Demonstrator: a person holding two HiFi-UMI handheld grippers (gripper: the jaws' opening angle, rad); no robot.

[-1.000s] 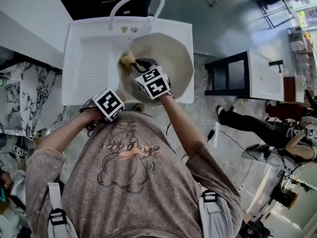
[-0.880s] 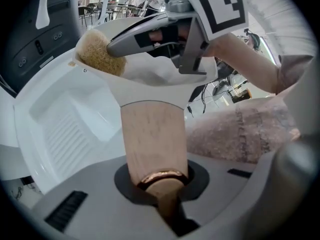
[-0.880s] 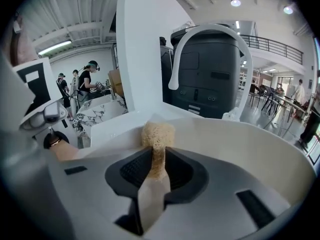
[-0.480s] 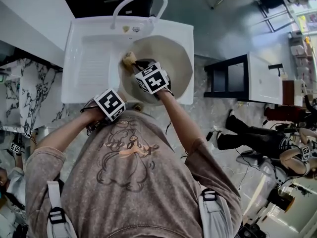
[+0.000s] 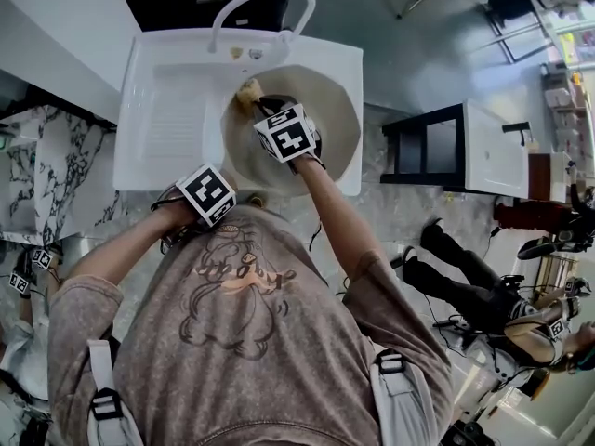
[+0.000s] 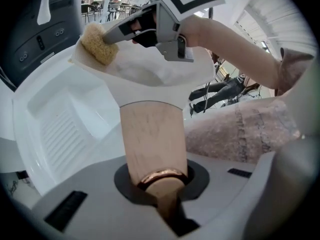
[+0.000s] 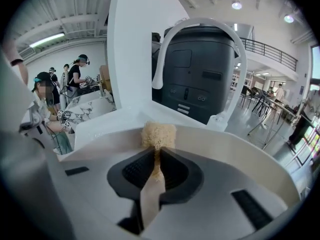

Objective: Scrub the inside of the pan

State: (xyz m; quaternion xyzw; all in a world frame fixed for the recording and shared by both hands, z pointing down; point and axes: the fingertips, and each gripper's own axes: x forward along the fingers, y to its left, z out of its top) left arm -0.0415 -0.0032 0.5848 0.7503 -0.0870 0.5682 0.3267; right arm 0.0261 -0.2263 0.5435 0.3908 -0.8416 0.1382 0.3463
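Observation:
A cream pan [image 5: 325,110] sits in the white sink [image 5: 158,72]. Its pale inside [image 6: 145,76] also fills the upper middle of the left gripper view. My left gripper [image 6: 161,186] is shut on the pan's wooden handle [image 6: 152,139] at the near rim. My right gripper [image 7: 156,166] is shut on the flat handle of a scrub brush. The brush's yellowish fibre head [image 7: 158,134] presses against the pan's far-left inner wall. From the head view this head [image 5: 247,89] lies near the faucet's base, just ahead of the right gripper [image 5: 265,111].
A curved white faucet [image 5: 260,3] arches over the sink's back edge, and a ribbed drainboard [image 5: 172,124] lies left of the pan. A marble counter [image 5: 46,184] stands at the left. On the right are a black and white table [image 5: 465,147] and people on the floor.
My right gripper has pushed the brush head away from me along the pan's inner wall, toward the faucet. The left gripper and the handle have stayed put.

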